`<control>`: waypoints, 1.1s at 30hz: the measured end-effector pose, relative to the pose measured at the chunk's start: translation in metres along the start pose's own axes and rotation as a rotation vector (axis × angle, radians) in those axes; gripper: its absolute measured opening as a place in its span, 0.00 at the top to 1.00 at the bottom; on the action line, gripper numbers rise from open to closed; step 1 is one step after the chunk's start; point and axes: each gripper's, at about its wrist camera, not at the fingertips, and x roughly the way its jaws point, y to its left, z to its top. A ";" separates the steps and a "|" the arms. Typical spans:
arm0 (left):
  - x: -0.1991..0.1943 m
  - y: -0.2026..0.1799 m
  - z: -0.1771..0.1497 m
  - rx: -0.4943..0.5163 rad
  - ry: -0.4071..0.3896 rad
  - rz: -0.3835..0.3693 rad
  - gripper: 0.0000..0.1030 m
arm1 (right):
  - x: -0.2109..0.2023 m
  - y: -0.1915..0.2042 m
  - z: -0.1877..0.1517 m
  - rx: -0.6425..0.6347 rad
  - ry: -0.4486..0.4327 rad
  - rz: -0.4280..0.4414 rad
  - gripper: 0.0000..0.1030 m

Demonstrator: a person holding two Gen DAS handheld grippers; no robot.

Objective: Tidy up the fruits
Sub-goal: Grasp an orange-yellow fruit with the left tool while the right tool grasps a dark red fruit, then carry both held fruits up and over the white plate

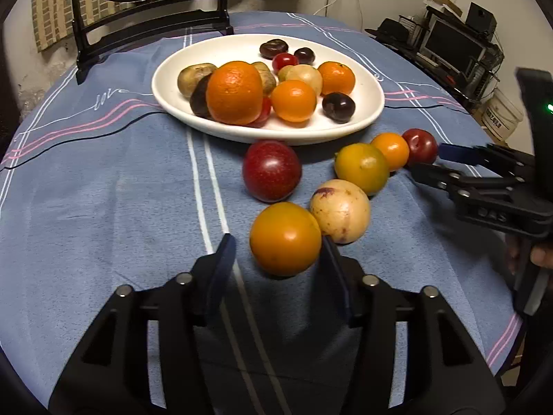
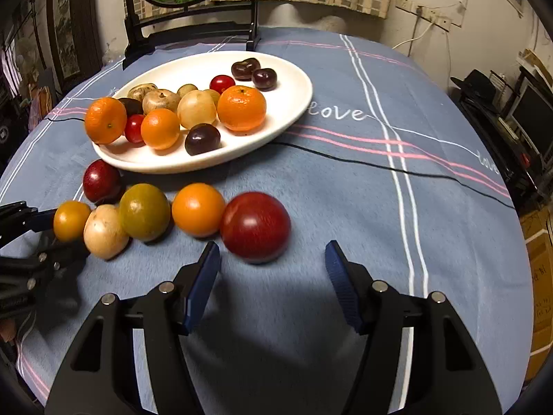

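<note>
Fingers of left tool (image 1: 278,245) flank orange fruit (image 1: 285,238), spread wide.

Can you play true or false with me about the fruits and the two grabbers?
1. The white plate is empty. False: it holds many fruits.
2. Six fruits lie on the cloth off the plate. True.
3. The left gripper is open around an orange fruit. True.
4. The right gripper squeezes the big red fruit. False: it is open, the fruit ahead of it.
5. The tablecloth is green. False: blue.
</note>
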 end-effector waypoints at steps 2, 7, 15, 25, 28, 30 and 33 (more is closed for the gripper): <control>0.001 -0.001 0.000 0.004 0.003 -0.036 0.32 | 0.005 0.002 0.004 -0.011 0.015 -0.006 0.38; 0.004 -0.006 0.001 0.013 0.010 -0.058 0.19 | 0.007 0.006 0.006 -0.025 0.021 0.011 0.59; 0.008 -0.011 0.003 0.038 0.023 -0.062 0.11 | 0.001 -0.001 -0.002 0.005 0.007 0.042 0.59; 0.007 -0.011 0.002 0.080 0.034 0.051 0.19 | -0.006 -0.009 -0.011 0.028 0.001 0.047 0.59; 0.007 -0.006 0.004 0.082 0.028 0.042 0.32 | -0.005 -0.011 -0.012 0.034 0.003 0.048 0.59; 0.004 -0.007 0.006 0.100 0.018 0.051 0.61 | -0.005 -0.011 -0.012 0.036 0.003 0.049 0.59; 0.003 -0.005 0.008 0.101 0.016 0.050 0.63 | -0.006 -0.011 -0.012 0.041 -0.001 0.054 0.59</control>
